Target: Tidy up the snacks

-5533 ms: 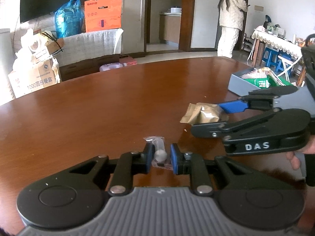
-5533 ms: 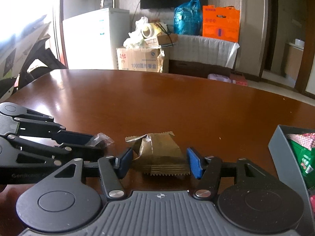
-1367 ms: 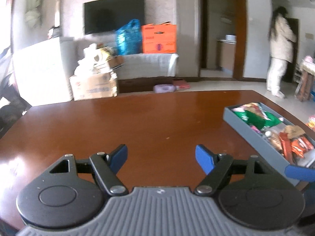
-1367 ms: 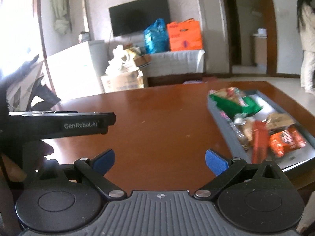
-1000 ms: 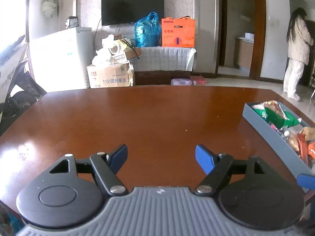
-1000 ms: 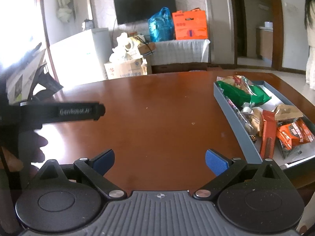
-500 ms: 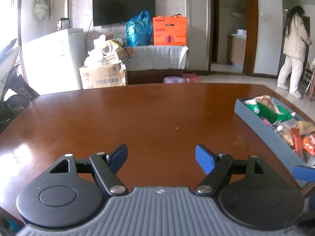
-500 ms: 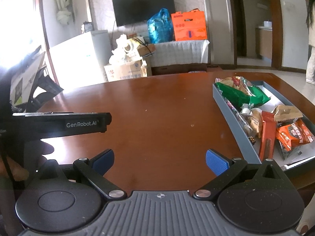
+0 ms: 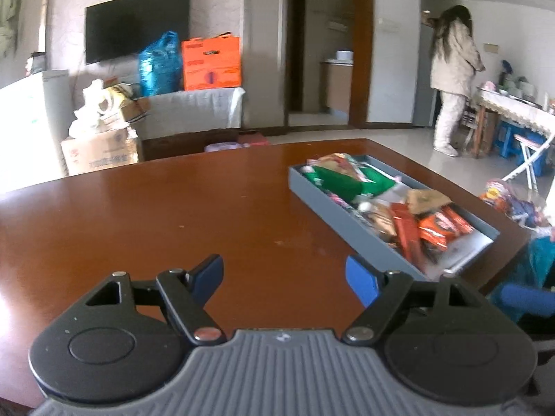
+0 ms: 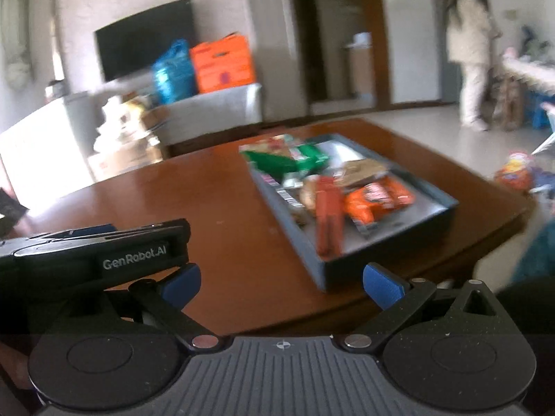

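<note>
Snacks (image 9: 409, 215) sat heaped in the grey tray (image 9: 350, 223) toward the right edge of the wooden tabletop (image 9: 173, 228). Left hand-held gripper (image 9: 282, 277) hung over bare wood, jaws wide apart, gripping nothing. Right hand-held gripper (image 10: 281, 286) was spread wide too, empty, just short of the tray's near corner.

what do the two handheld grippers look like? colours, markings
Both match. The left gripper has black linkage arms with silver pivot screws, blue pads and a ribbed grey body; from the right wrist view its side reads "GenRobot.AI" in white. The right gripper has the same build. No cables or sleeves are visible.
</note>
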### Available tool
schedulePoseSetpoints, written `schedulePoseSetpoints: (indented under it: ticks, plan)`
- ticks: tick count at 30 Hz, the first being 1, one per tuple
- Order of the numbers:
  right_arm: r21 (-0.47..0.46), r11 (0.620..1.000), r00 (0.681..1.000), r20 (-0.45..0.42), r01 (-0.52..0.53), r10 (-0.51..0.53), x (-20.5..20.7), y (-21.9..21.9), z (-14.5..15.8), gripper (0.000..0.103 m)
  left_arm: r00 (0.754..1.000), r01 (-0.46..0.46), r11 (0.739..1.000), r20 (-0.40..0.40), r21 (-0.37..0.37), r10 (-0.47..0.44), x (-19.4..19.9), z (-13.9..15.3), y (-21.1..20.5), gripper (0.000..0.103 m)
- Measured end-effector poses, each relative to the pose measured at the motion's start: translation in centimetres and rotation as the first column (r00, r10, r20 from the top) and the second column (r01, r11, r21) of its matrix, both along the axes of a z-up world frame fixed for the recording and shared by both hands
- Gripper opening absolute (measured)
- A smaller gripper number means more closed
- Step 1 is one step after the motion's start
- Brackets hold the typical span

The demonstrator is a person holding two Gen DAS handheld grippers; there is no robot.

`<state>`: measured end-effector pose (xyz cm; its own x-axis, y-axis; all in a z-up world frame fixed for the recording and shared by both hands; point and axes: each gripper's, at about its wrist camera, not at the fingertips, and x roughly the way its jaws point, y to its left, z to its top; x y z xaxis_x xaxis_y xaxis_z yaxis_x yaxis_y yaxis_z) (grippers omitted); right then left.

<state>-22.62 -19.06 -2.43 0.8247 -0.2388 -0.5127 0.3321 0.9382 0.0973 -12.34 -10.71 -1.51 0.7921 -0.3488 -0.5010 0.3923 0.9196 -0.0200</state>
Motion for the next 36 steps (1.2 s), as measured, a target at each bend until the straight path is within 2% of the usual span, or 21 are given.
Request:
schedulePoseSetpoints:
  ticks: [2, 6, 9, 10, 14, 16, 18, 20, 23, 27, 30, 33, 36]
  plan:
    - [-0.026, 0.999, 0.999, -0.002, 0.038, -0.038, 0.1, 0.0, -0.1, 0.103, 1.0, 0.024, 1.0, -0.004, -0.005, -0.024, 0.0, 0.0, -0.8, 0.079]
    - [-0.02, 0.997, 0.996, -0.044, 0.075, -0.076, 0.7, -0.7, -1.0, 0.103, 0.998, 0.054, 0.998, 0.034, 0.035, -0.055, 0.0, -0.7, -2.5, 0.087]
    - [-0.001, 0.994, 0.99, -0.092, 0.112, -0.111, 0.9, -1.3, -1.6, 0.103, 0.996, 0.09, 0.995, -0.022, 0.04, -0.089, 0.7, -1.5, -3.2, 0.087]
    - [0.007, 0.993, 0.987, -0.114, 0.119, -0.117, 1.0, -1.4, -1.8, 0.103, 0.994, 0.11, 0.993, -0.016, 0.048, -0.11, 0.7, -1.7, -3.5, 0.087]
    - [0.022, 0.99, 0.982, -0.133, 0.139, -0.135, -0.5, -1.9, -2.9, 0.103, 0.985, 0.155, 0.974, 0.051, 0.166, -0.166, -0.3, -2.6, -4.8, 0.087]
    - [0.041, 0.989, 0.983, -0.124, 0.145, -0.139, -0.9, -2.3, -3.0, 0.103, 0.987, 0.152, 0.978, 0.039, 0.144, -0.159, -0.6, -2.6, -5.0, 0.087]
    - [0.01, 0.992, 0.986, -0.108, 0.127, -0.125, -0.9, -2.2, -2.7, 0.103, 0.987, 0.16, 0.983, -0.002, 0.085, -0.161, -0.5, -2.7, -4.7, 0.088]
    - [-0.009, 0.992, 0.987, -0.103, 0.123, -0.124, -1.1, -2.3, -2.6, 0.103, 0.99, 0.141, 0.988, -0.022, 0.068, -0.14, -0.4, -3.0, -5.0, 0.088]
    - [0.036, 0.99, 0.989, -0.071, 0.133, -0.131, -2.0, -3.1, -2.7, 0.103, 0.993, 0.116, 0.99, -0.023, 0.084, -0.115, -0.7, -3.0, -5.9, 0.088]
    - [0.09, 0.984, 0.987, -0.061, 0.156, -0.151, -2.3, -4.0, -3.3, 0.103, 0.992, 0.128, 0.988, -0.014, 0.088, -0.127, -1.0, -3.0, -6.4, 0.088]
    - [0.114, 0.98, 0.985, -0.082, 0.164, -0.155, -1.9, -4.2, -3.9, 0.103, 0.997, 0.074, 0.987, 0.001, 0.141, -0.075, -1.0, -3.2, -6.6, 0.088]
    - [0.111, 0.983, 0.986, -0.09, 0.148, -0.138, -1.6, -3.8, -4.2, 0.103, 0.998, 0.035, 0.981, 0.046, 0.192, -0.045, -1.4, -3.2, -6.8, 0.094]
    - [0.096, 0.987, 0.989, -0.085, 0.125, -0.117, -1.6, -3.4, -4.1, 0.103, 0.995, 0.063, 0.981, 0.067, 0.185, -0.076, -1.7, -3.0, -6.8, 0.094]
